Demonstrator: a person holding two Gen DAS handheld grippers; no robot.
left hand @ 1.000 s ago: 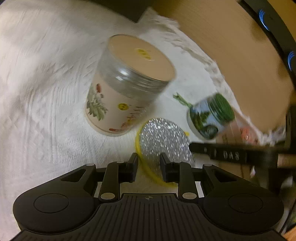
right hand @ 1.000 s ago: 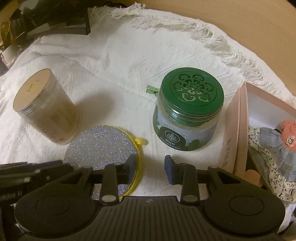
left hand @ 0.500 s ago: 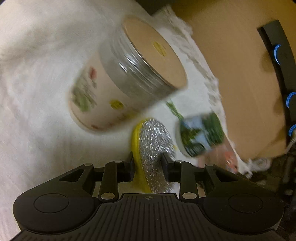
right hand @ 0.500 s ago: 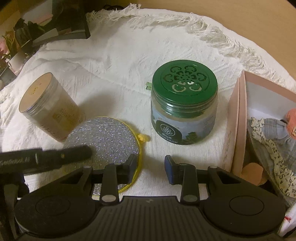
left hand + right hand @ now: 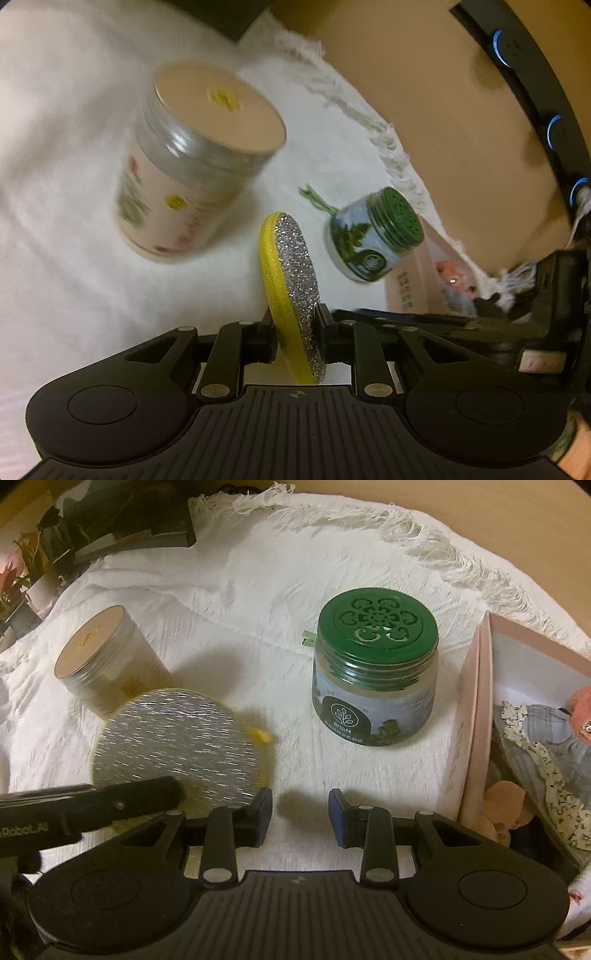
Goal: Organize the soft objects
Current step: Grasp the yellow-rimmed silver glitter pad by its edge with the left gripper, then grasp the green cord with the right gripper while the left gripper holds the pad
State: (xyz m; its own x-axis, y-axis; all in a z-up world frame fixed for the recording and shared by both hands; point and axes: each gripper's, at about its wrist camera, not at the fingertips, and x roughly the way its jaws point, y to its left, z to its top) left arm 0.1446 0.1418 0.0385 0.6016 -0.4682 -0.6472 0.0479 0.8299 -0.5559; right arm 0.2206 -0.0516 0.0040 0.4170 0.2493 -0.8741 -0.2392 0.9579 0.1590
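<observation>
A round sponge pad [image 5: 291, 288] with a silver glitter face and a yellow back is clamped edge-on in my left gripper [image 5: 295, 328], lifted off the white cloth. It also shows in the right wrist view [image 5: 173, 746], tilted above the cloth, with the left gripper's finger [image 5: 110, 805] on it. My right gripper [image 5: 300, 814] is open and empty, low over the cloth in front of the green-lidded jar [image 5: 375, 675]. A pink box [image 5: 476, 716] at the right holds soft fabric items [image 5: 543, 738].
A beige-lidded jar [image 5: 192, 166] stands left of the pad; it also shows in the right wrist view [image 5: 107, 661]. The green-lidded jar [image 5: 373, 236] stands to the right. The white fringed cloth [image 5: 258, 590] covers a wooden table [image 5: 443, 110]. Dark clutter [image 5: 110, 520] lies at the far left.
My left gripper closed on the glitter pad and lifted it from lying flat to standing on edge. My right gripper drew back slightly and stayed open.
</observation>
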